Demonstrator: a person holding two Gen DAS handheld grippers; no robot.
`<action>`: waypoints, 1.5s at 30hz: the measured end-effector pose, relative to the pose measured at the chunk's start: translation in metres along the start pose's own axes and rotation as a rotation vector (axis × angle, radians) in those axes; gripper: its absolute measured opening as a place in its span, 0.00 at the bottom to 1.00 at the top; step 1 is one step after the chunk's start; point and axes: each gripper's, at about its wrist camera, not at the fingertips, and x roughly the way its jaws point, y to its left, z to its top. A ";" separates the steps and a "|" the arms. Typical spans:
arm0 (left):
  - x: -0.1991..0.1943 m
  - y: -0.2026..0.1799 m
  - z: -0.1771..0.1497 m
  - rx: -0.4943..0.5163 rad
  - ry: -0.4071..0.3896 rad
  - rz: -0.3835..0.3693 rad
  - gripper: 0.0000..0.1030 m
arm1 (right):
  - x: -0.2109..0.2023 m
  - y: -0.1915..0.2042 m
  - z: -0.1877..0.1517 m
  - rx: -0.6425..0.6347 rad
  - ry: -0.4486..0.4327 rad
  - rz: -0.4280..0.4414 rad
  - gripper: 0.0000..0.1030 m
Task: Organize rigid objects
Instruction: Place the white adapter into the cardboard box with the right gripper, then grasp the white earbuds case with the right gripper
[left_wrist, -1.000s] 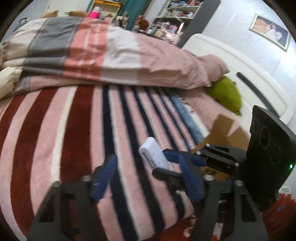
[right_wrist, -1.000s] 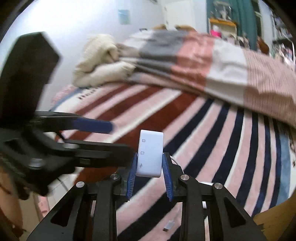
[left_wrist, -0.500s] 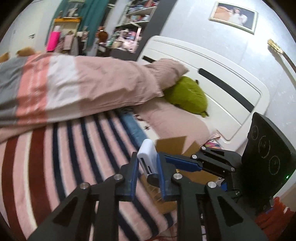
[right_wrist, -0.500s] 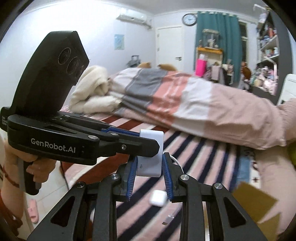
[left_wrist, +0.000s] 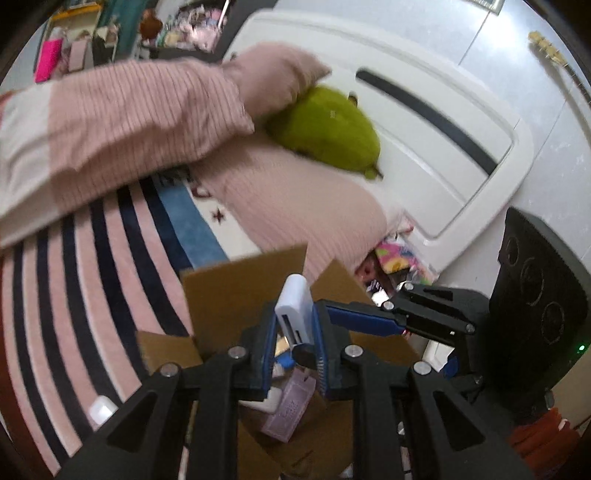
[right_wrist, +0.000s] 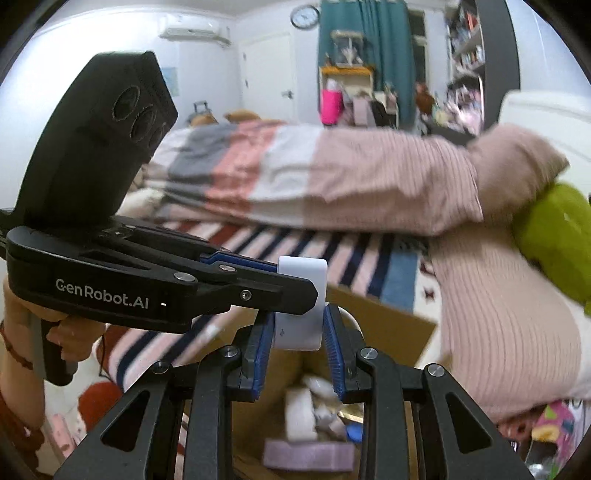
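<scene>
A small white card-reader adapter (left_wrist: 293, 314) is held between both grippers above an open cardboard box (left_wrist: 236, 291). My left gripper (left_wrist: 294, 334) is shut on its sides. My right gripper (right_wrist: 298, 330) also has its blue pads against the adapter (right_wrist: 301, 302), coming in at a right angle. In the right wrist view the box (right_wrist: 391, 332) lies below and holds a purple case (right_wrist: 308, 456) and white items (right_wrist: 301, 410). The left gripper body crosses that view from the left.
The box stands on the floor beside a bed with a striped pink, red and navy blanket (left_wrist: 74, 277). A pink folded duvet (right_wrist: 332, 184), a green plush (left_wrist: 328, 133) and a white headboard (left_wrist: 424, 122) lie beyond. A white earbud case (left_wrist: 101, 408) rests on the blanket edge.
Both grippers have swung right with the adapter, from over the striped blanket to above the open box. The left gripper closed on the adapter during the first half second.
</scene>
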 end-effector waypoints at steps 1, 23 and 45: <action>0.006 0.001 -0.003 -0.005 0.018 0.001 0.16 | 0.004 -0.005 -0.006 0.006 0.033 -0.007 0.22; -0.134 0.077 -0.074 -0.082 -0.195 0.441 0.70 | 0.030 0.078 0.006 -0.057 0.095 0.175 0.32; -0.137 0.180 -0.172 -0.266 -0.165 0.562 0.71 | 0.227 0.132 -0.069 0.018 0.374 -0.071 0.58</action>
